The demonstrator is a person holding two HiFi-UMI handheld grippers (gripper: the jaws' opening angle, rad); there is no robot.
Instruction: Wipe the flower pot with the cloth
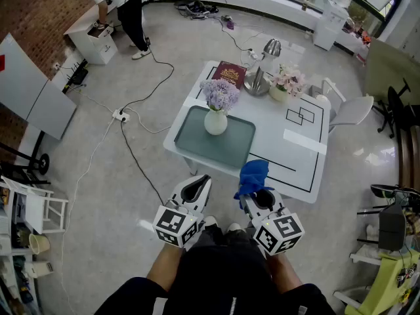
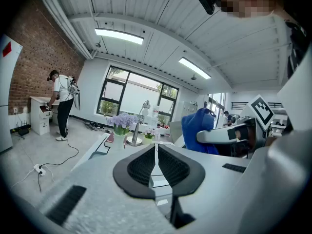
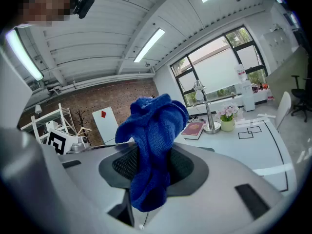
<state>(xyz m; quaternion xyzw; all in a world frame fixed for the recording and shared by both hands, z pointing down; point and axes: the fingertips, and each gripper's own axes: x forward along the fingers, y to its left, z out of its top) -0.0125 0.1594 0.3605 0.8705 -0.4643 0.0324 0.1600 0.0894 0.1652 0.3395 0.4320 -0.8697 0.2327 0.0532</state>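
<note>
Two grippers: left gripper (image 1: 197, 184) fingers clenched, empty; right gripper (image 1: 257, 195) fingers grasping one blue cloth (image 1: 252, 174).

The blue cloth (image 3: 152, 130) stood crumpled and bunched, pinched between the jaws of the right gripper (image 3: 151, 165), well apart from the white flower pot (image 1: 215, 122), upright with lilac blooms on the grey-green tray (image 1: 233, 143).

The cloth (image 1: 252, 176) is seen in deep blue. The flower pot (image 1: 215, 123) is white, its flowers (image 1: 220, 94) lilac, the tray (image 1: 197, 143) grey-green. The worktop (image 1: 275, 120) is white, marked with black lines. The book (image 1: 229, 74) is dark red.
</note>
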